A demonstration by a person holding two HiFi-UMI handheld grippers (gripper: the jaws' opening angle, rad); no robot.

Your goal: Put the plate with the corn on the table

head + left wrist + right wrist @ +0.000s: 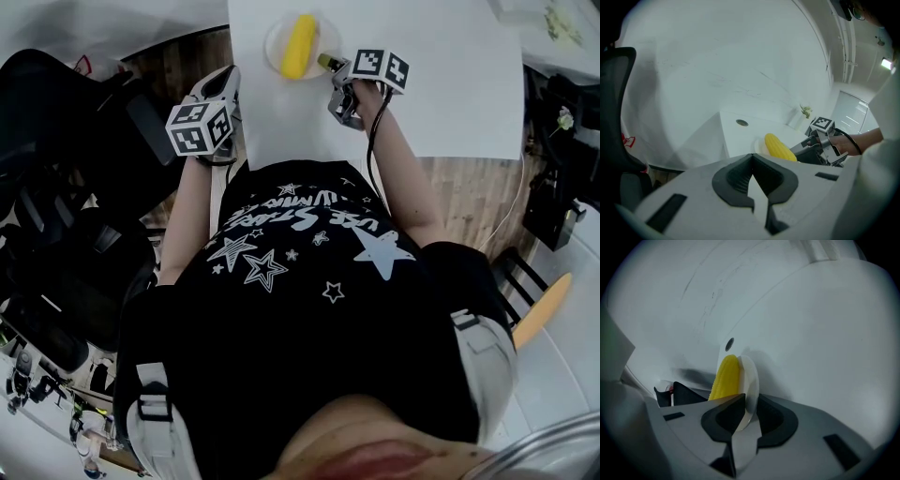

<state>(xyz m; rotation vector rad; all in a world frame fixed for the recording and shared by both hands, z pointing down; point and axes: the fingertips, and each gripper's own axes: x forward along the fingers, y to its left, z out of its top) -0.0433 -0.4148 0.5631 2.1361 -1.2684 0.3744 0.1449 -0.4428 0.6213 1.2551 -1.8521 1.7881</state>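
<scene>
A yellow corn cob [300, 45] lies on a small white plate [277, 49] that rests on the white table [422, 94] at its far side. My right gripper [330, 66] is at the plate's right edge. In the right gripper view the plate [751, 380] stands edge-on with its rim between the parted jaws of that gripper [750, 401], and the corn [726, 378] is just behind it. My left gripper [223, 80] hangs off the table's left edge, shut and empty. From its own view [751, 159] the corn [779, 146] and the right gripper [820, 145] show ahead.
A black office chair [66, 187] stands at the left over the wooden floor [469, 187]. A round cable hole [741, 123] sits in the tabletop beyond the plate. A small plant [805, 111] stands at the table's far side.
</scene>
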